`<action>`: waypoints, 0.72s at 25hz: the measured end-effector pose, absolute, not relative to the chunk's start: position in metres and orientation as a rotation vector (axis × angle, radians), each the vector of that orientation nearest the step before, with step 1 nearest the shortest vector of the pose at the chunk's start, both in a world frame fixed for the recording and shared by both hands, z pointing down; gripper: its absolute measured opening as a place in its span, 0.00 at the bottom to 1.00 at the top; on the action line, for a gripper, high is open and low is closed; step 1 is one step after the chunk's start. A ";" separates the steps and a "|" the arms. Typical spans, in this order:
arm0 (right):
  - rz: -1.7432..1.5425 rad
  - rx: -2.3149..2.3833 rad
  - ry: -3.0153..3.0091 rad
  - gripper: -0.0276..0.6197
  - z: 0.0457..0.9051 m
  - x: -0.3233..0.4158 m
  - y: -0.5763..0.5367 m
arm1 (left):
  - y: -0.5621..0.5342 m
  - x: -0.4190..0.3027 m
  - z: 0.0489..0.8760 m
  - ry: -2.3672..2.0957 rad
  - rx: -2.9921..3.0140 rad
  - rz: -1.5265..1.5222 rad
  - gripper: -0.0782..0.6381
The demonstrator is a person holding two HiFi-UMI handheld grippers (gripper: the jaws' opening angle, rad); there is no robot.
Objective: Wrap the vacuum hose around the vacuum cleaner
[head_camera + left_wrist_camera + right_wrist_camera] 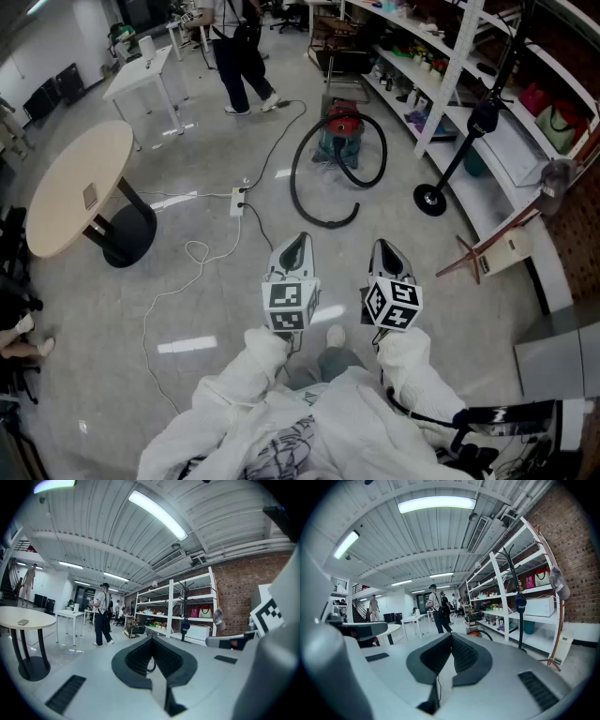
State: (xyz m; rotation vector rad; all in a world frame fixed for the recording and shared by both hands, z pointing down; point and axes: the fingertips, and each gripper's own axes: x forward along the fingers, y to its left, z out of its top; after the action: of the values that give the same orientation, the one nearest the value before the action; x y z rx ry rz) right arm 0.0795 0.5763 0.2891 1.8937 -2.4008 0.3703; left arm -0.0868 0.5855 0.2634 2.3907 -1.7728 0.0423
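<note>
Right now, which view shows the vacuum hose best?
The head view: the whole hose lies looped on the floor by the red vacuum cleaner. The right gripper view shows a small arc; the left gripper view, nothing clear.

The left gripper (298, 240) and the right gripper (382, 247) were held side by side ahead of the body, pointing forward, each with jaws closed together and empty, on bent, white-sleeved arms (251, 361)
</note>
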 end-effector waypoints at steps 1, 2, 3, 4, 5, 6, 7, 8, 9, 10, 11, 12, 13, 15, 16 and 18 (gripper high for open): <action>0.374 1.899 -2.403 0.06 0.290 0.078 0.569 | 0.578 -0.088 0.265 -1.776 2.388 0.044 0.11; 0.376 1.903 -2.406 0.06 0.291 0.077 0.561 | 0.571 -0.088 0.267 -1.777 2.385 0.047 0.11; 0.376 1.905 -2.410 0.06 0.292 0.076 0.553 | 0.563 -0.088 0.270 -1.776 2.384 0.051 0.11; 0.376 1.904 -2.415 0.06 0.293 0.076 0.545 | 0.556 -0.087 0.272 -1.775 2.383 0.055 0.11; 0.376 1.901 -2.420 0.06 0.294 0.076 0.536 | 0.547 -0.085 0.274 -1.775 2.383 0.060 0.11; 0.379 1.898 -2.424 0.06 0.296 0.077 0.526 | 0.538 -0.082 0.276 -1.776 2.383 0.066 0.11; 0.384 1.895 -2.426 0.06 0.298 0.079 0.515 | 0.528 -0.079 0.278 -1.776 2.383 0.073 0.11; 0.393 1.894 -2.427 0.06 0.300 0.082 0.504 | 0.517 -0.075 0.280 -1.775 2.383 0.081 0.11; 0.403 1.893 -2.428 0.06 0.303 0.085 0.491 | 0.504 -0.071 0.282 -1.774 2.385 0.090 0.11; 0.412 1.893 -2.429 0.06 0.306 0.090 0.478 | 0.490 -0.066 0.283 -1.775 2.388 0.099 0.11; 0.418 1.894 -2.428 0.06 0.308 0.095 0.464 | 0.475 -0.061 0.285 -1.772 2.392 0.108 0.11; 0.425 1.897 -2.425 0.06 0.311 0.100 0.449 | 0.460 -0.056 0.287 -1.766 2.396 0.117 0.11; 0.435 1.901 -2.420 0.06 0.314 0.106 0.434 | 0.444 -0.050 0.290 -1.760 2.397 0.125 0.11; 0.466 1.909 -2.410 0.06 0.320 0.118 0.404 | 0.414 -0.041 0.293 -1.756 2.389 0.143 0.11; 0.478 1.911 -2.408 0.06 0.322 0.124 0.389 | 0.399 -0.036 0.294 -1.754 2.384 0.153 0.11; 0.485 1.910 -2.407 0.06 0.324 0.135 0.356 | 0.368 -0.026 0.296 -1.753 2.381 0.173 0.11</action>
State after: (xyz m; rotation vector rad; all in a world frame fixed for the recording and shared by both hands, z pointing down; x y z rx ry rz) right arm 0.1349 0.3559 0.3236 1.9099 -2.4070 0.4847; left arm -0.0258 0.3681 0.2964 2.3811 -1.7532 0.1732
